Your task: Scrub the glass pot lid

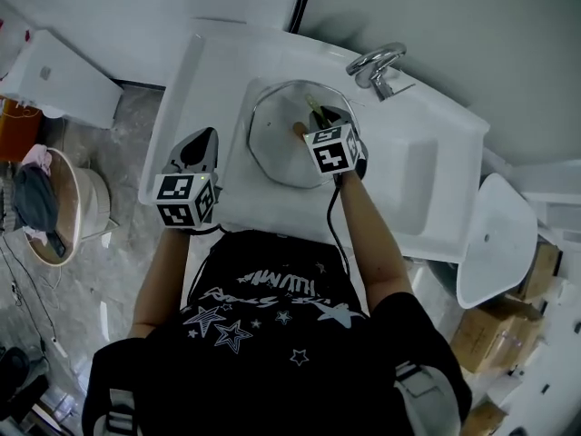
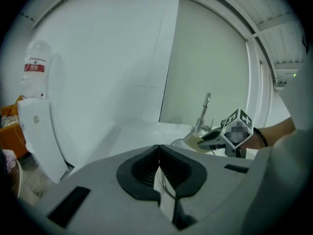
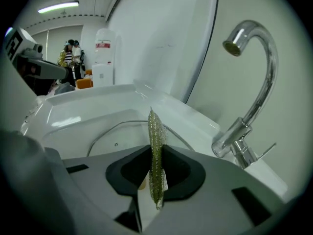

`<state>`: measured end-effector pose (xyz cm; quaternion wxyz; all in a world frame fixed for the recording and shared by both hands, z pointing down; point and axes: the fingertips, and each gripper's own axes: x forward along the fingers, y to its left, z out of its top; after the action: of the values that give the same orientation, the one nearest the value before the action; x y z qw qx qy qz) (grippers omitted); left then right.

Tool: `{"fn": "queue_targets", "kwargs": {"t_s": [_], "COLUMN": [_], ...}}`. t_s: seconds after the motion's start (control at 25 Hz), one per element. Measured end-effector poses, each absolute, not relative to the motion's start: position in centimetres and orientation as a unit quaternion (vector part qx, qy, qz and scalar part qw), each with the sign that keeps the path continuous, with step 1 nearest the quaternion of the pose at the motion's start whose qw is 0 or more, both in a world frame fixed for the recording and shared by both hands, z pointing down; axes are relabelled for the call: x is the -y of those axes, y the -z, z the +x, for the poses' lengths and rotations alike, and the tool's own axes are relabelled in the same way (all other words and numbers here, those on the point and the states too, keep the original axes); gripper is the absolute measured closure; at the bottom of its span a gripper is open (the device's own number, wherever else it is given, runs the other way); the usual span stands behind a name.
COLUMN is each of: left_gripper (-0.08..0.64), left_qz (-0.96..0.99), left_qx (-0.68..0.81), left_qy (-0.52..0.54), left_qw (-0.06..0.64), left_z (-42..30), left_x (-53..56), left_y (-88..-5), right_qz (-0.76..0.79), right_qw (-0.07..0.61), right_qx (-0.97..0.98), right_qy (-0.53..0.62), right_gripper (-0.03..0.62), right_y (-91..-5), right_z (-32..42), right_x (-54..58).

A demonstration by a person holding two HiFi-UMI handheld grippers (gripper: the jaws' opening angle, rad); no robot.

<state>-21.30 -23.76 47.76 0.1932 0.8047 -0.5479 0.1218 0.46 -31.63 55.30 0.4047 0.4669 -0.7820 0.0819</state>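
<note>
- left gripper (image 2: 158,150): jaws together, empty, off to the left
- left arm (image 1: 160,271) bent, close in
- right gripper (image 3: 156,153): jaws clamped on scourer (image 3: 155,126)
- right forearm (image 1: 372,234) stretched forward

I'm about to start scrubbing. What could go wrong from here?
The left gripper is shut and off the glass lid, which lies unheld in the sink; scrubbing may make it slide or rock. The right gripper pinches the scrub pad edge-on, so it may fold or slip out under pressure.

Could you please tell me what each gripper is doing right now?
Left gripper: closed, holding nothing.
Right gripper: closed on the green scrub pad.
</note>
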Motion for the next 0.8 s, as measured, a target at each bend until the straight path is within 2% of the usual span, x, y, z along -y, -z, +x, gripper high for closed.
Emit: {"fn": "queue_targets", "kwargs": {"t_s": [0.8], "left_gripper": [0.551], "left_qz": [0.805], "left_qx": [0.538], "left_qy": [-0.120], "left_qw": [0.218], "left_z": [-22.2], "left_x": [26.2], "left_y": [-49.5], "right_qz": [0.404], "right_qw": [0.431], "right_qx": [0.802], "right_qy": [-0.095], "right_gripper": [0.518], "right_y": [-58.6], "right_z": [-4.3], "right_x": [31.8]}}
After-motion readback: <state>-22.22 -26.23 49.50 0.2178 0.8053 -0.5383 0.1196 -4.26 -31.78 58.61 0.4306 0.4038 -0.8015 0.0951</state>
